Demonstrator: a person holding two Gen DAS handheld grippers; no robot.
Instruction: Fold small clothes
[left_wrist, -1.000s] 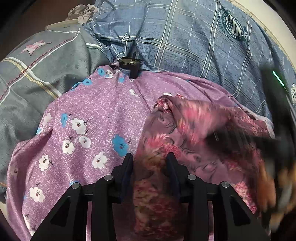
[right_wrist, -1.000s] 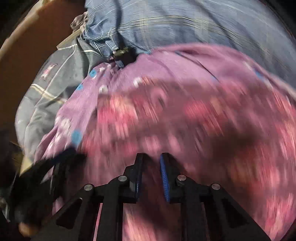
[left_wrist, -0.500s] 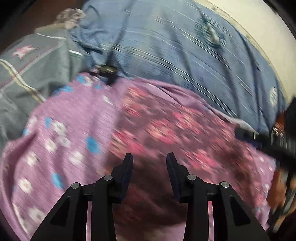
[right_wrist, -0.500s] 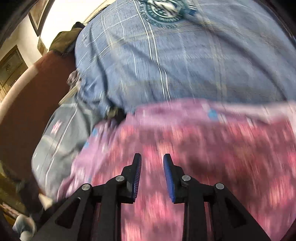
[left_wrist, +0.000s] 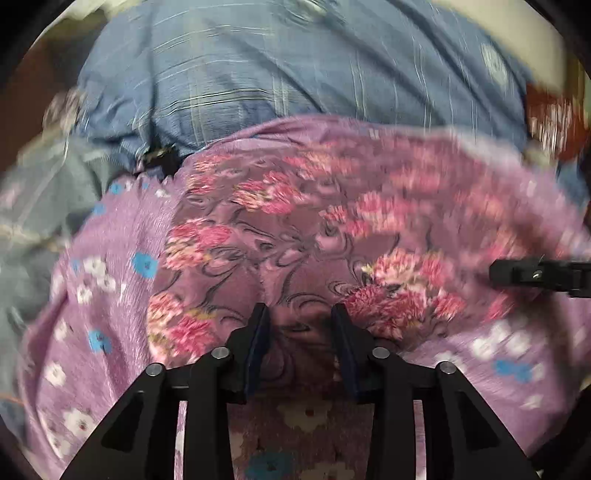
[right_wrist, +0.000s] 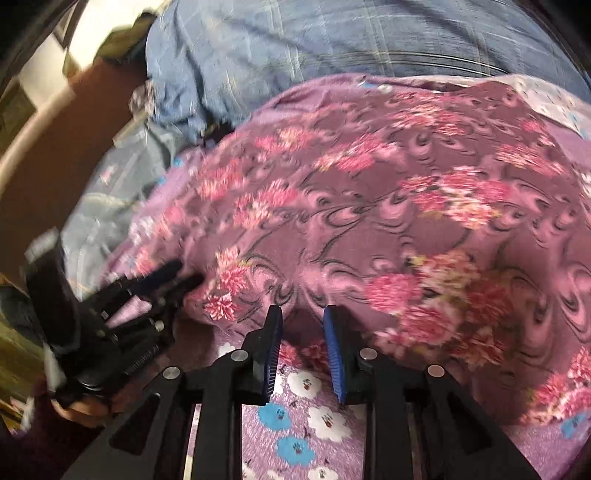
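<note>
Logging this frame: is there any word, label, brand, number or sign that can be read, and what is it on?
No text can be read in either view.
Round emblem on the blue plaid bedding: too blurred to read.
A second emblem at the top edge of that bedding: cut off and blurred.
Floral garment: pattern only, no lettering.
Purple flowered sheet: pattern only.

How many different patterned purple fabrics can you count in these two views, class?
2. The dark purple cloth with pink flowers lies spread on top; the lighter purple cloth with white and blue flowers lies under it, showing at its near and left edges. More may be hidden beneath.
</note>
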